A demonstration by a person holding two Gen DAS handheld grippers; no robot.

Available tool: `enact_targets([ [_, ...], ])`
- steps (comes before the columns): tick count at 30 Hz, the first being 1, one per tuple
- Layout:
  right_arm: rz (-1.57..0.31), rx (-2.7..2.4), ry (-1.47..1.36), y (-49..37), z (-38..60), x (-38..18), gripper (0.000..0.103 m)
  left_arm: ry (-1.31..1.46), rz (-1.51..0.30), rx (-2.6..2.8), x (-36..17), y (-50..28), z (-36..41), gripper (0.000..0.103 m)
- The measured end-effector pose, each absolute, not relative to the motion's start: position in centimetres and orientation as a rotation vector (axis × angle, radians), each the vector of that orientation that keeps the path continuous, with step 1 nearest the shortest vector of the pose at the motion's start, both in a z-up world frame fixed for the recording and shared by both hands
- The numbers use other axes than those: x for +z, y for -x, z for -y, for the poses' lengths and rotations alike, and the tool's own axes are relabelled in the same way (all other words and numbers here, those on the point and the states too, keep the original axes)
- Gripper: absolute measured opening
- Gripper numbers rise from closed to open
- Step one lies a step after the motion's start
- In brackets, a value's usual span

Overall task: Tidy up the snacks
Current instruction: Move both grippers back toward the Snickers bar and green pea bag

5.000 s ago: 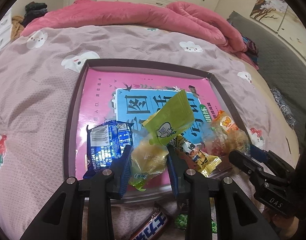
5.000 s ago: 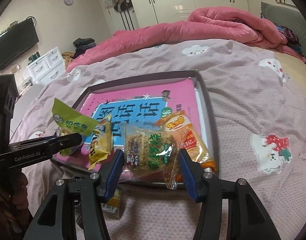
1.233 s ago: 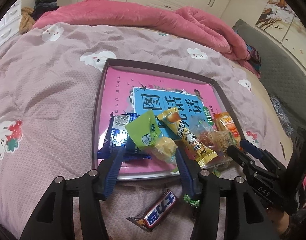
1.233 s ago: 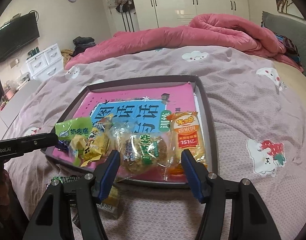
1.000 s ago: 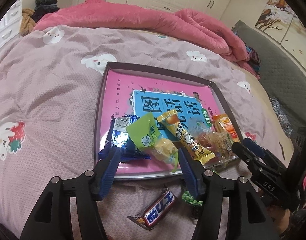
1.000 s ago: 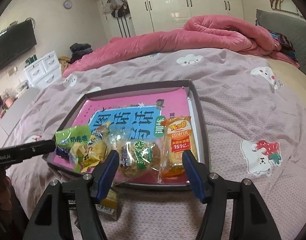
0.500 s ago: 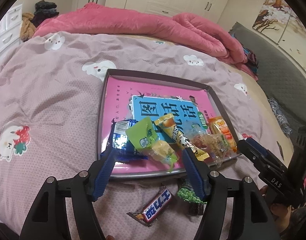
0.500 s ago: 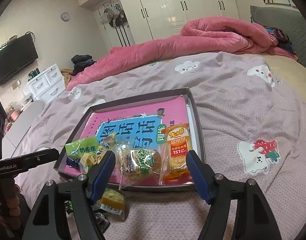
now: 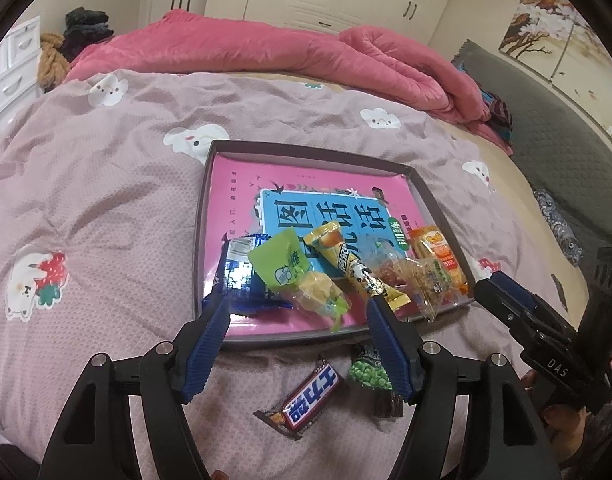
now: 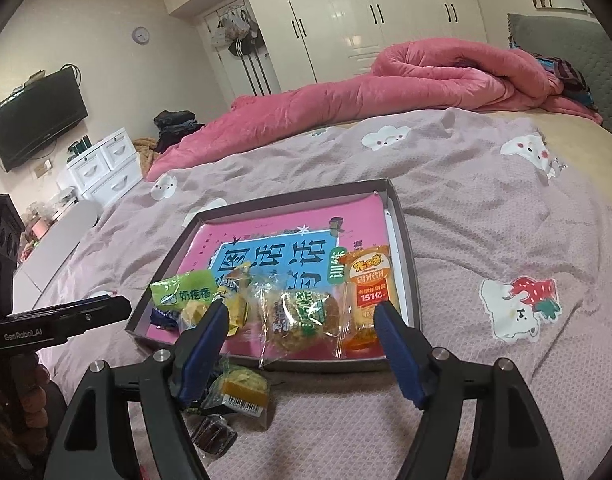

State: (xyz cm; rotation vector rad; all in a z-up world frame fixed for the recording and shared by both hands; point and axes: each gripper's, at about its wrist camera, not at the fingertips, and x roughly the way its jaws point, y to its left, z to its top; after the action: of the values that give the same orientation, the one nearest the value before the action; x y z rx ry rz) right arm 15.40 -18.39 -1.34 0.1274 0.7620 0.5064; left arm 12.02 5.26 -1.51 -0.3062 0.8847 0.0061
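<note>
The snacks sit in a row along the near edge of the shallow tray (image 9: 204,216), which lies on my bed cover (image 9: 106,184) with a pink and blue book (image 9: 306,200) in its bottom. From my left camera I see a blue packet (image 9: 236,276), a green packet (image 9: 280,266), a long yellow packet (image 9: 353,270), a clear bag with a round cake (image 9: 421,280) and an orange rice cracker packet (image 9: 439,250).

My left gripper (image 9: 298,320) is wide; its jaws have just been opening, and nothing is gripped between them. My right gripper (image 10: 302,320) is wide too, its jaws have also just been opening, and the pads touch no snack.

Some snacks lie on the cover just outside the tray. Only my left camera shows the brown chocolate bar (image 9: 306,400) and the green pea packet (image 9: 369,372). Only my right camera shows the small yellow cake in clear wrap (image 10: 242,390) and a dark square sweet (image 10: 214,434) near it.

My right camera also shows the orange packet (image 10: 367,280) face on, a television (image 10: 38,116) on the wall, white drawers (image 10: 106,164) and a round clock (image 10: 140,34). Both cameras show the rolled pink quilt (image 10: 425,76) and white wardrobe doors (image 10: 385,12).
</note>
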Motion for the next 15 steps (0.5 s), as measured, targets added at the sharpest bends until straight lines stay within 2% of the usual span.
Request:
enact_targets([
  [15, -0.794, 0.521, -0.145, -14.2, 18.2, -1.5, 0.075, 0.289, -0.891, 0.003, -1.1, -10.7, -5.3, 0.075],
])
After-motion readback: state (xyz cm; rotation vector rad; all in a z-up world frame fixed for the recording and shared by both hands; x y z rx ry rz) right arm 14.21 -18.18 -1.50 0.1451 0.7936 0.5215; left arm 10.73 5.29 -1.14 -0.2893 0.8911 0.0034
